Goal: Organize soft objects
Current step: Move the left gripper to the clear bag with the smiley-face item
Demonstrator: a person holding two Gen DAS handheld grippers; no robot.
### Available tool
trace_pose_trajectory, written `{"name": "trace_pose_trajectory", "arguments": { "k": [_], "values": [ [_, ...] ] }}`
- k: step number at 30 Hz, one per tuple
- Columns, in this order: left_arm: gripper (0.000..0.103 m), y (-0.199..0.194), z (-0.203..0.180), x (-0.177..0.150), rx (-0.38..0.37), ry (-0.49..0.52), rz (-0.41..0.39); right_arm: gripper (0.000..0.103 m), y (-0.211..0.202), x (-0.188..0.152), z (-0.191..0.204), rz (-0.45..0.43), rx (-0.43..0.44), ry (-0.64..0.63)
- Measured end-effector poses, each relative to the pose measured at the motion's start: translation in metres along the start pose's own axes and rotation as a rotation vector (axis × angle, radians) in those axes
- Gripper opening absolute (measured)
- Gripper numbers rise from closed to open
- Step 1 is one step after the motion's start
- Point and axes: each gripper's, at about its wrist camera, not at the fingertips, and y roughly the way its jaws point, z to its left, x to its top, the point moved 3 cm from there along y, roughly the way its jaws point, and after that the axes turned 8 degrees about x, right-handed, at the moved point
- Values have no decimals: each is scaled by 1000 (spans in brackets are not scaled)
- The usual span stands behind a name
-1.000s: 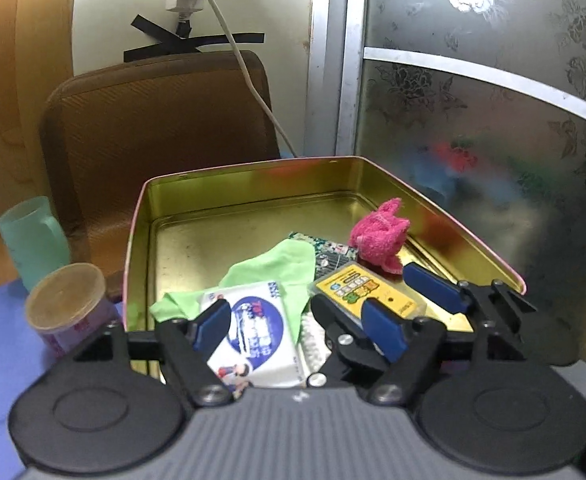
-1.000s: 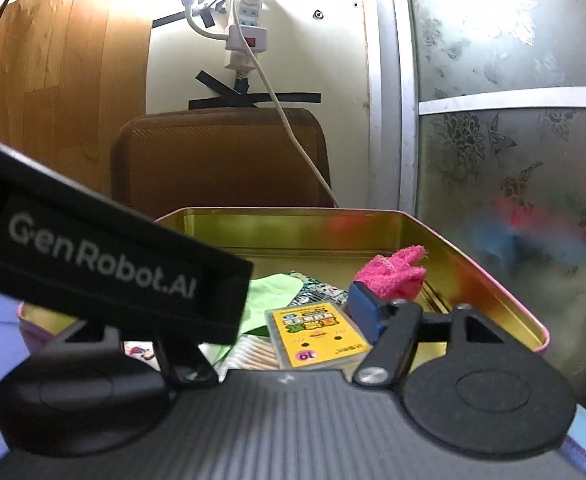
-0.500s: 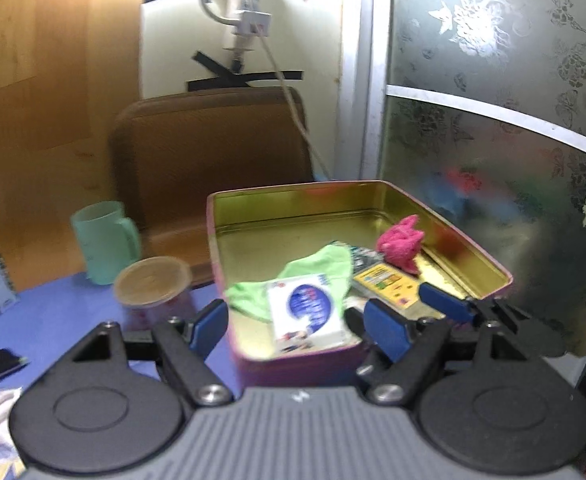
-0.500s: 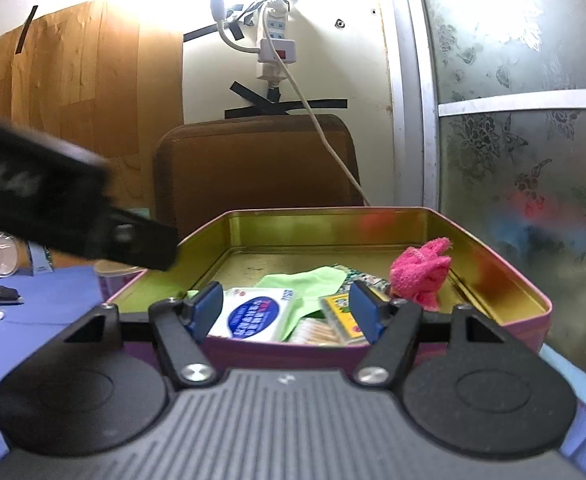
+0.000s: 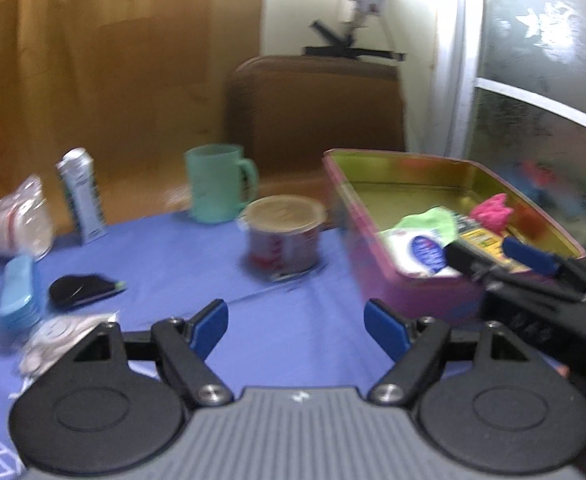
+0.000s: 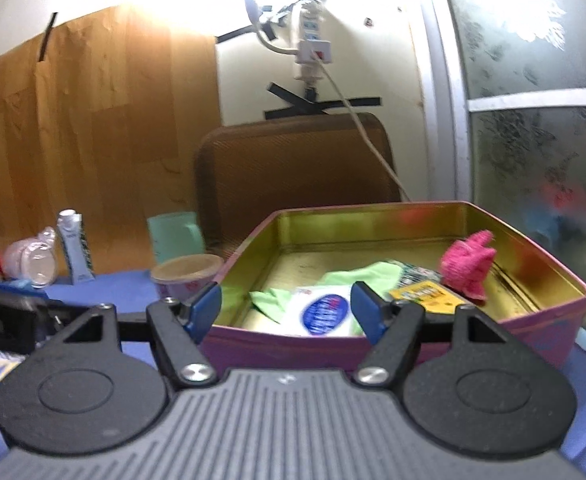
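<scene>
**Both grippers empty beside a part-filled tin**

The left gripper (image 5: pixel 296 327) hangs with its jaws apart over bare blue cloth, nothing between them; they have just been opening a little wider. The right gripper (image 6: pixel 286 307) also stands apart and empty, just in front of the near wall of the pink tin (image 6: pixel 493 336).

Inside the tin lie the soft things already gathered: a white tissue pack (image 6: pixel 325 310) against the near wall, a green cloth (image 6: pixel 349 276) behind it, and a pink knitted piece (image 6: pixel 469 266) against the right wall. The tissue pack seems to lie flat, its long axis running from the near wall toward the far one, tilted slightly rightward. A yellow card (image 6: pixel 425 294) sits between the pack and the pink piece.

Left of the tin, things remain on the cloth: a clear crinkly packet (image 5: pixel 53 340) and a dark pouch (image 5: pixel 81 290), both well apart from the tin.

Risks, as I judge them: a lidded tub (image 5: pixel 285 232) and green mug (image 5: pixel 217 188) stand just left of the tin, so a sweep between tin and packet could knock either over. The left view is blurred, so what the packet holds is unclear, and a thin slippery wrapper may slide from the pads
</scene>
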Motion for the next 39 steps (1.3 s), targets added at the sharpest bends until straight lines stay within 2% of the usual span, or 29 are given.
{"name": "trace_pose_trajectory", "arguments": {
  "k": [9,18,27,35,39],
  "values": [
    [78,11,67,-39,82,-86,69,73,12,-1,52,45,93,-79],
    [78,7,133,-72,179,-155,94,73,32,-15,92,154,201,-80],
    [78,2,210,-83,384,-281,64,72,61,-27,144,268,349,-106],
    [82,-8,237,-92,263,-450,-6,73,101,-35,205,388,507,-212],
    [82,-8,239,-93,244,-472,-16,84,127,-39,237,427,560,-294]
  ]
}}
